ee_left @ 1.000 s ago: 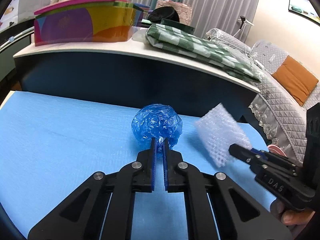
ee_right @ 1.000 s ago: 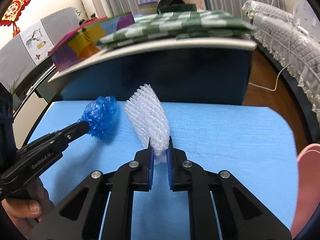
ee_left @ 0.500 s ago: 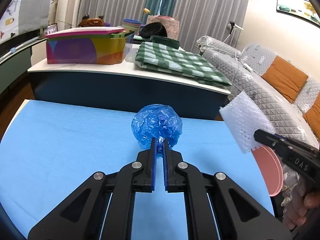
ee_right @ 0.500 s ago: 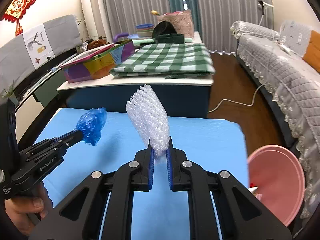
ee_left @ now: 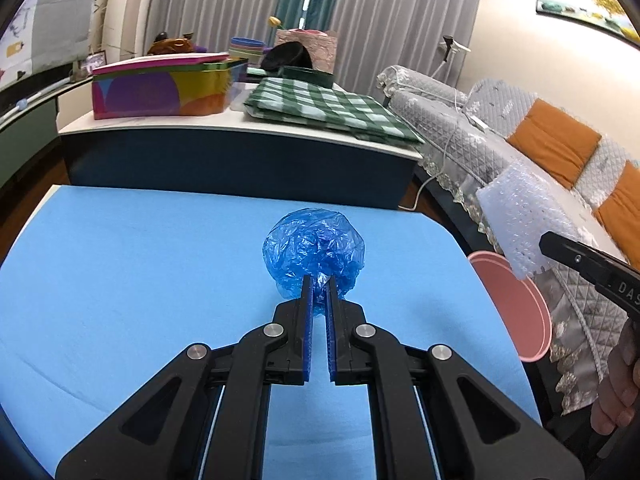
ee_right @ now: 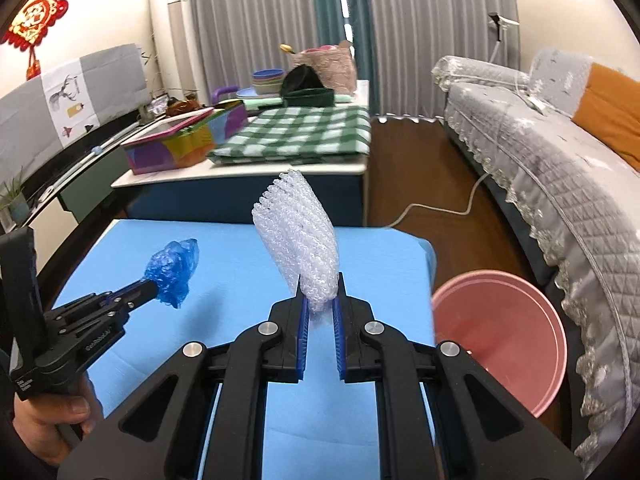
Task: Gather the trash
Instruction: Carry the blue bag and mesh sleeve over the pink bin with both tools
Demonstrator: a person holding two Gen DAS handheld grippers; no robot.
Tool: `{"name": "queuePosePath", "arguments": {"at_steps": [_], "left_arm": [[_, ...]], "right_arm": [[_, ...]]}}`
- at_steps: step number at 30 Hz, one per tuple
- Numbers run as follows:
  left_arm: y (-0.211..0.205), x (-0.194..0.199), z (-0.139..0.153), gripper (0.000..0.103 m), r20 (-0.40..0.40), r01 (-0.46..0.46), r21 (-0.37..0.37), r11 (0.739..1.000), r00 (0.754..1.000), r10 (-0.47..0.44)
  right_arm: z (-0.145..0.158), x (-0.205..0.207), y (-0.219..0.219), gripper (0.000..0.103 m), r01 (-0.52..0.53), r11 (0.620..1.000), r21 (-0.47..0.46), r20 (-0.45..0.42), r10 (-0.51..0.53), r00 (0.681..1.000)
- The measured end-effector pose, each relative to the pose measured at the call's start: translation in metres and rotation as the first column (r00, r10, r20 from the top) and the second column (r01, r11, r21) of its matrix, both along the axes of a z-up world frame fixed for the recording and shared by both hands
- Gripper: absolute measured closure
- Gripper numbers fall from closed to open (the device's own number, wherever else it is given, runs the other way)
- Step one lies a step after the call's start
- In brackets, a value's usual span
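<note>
1. The left gripper [ee_left: 319,280] has its fingers [ee_left: 306,304] clamped on a crumpled blue plastic bag [ee_left: 314,250], which is held up over the blue surface [ee_left: 140,272] and not resting on it.
2. The right gripper [ee_right: 319,292] has its fingers [ee_right: 303,320] clamped on the lower edge of a piece of white bubble wrap [ee_right: 298,232], which stands up from the grip and leans slightly left in the right wrist view.
3. In the right wrist view the left gripper enters from the lower left, held by a hand [ee_right: 44,420], with the blue bag to the left of the bubble wrap and apart from it.
4. Beside the right edge of the blue surface, lower down, sits a pink basin [ee_right: 504,340]; both pieces of trash are outside it.
5. Beyond the blue surface stands a white-topped table [ee_left: 168,128] carrying a colourful box [ee_left: 160,92], a folded green checked cloth [ee_left: 324,108] and stacked bowls [ee_right: 267,80].
6. To the right runs a grey quilted sofa [ee_right: 560,168] with orange cushions [ee_left: 554,142]; grey curtains [ee_left: 240,0] hang at the back.
</note>
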State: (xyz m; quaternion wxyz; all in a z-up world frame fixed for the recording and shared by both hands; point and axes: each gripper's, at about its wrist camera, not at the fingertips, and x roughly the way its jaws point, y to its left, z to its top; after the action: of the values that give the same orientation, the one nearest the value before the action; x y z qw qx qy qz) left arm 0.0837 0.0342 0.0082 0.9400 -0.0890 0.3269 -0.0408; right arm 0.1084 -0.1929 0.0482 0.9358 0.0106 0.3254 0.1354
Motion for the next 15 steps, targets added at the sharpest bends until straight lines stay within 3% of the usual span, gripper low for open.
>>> {"name": "queuePosePath", "arguments": {"at_steps": [15], "left_arm": [[-0.046,-0.001,-0.010,0.098,-0.006,0.088,0.052,0.995,0.996,-0.088]], "right_arm": [[-0.004,0.001,-0.049,0.092,0.099,0.995,0.027,0.011,-0.099,0.995]]}}
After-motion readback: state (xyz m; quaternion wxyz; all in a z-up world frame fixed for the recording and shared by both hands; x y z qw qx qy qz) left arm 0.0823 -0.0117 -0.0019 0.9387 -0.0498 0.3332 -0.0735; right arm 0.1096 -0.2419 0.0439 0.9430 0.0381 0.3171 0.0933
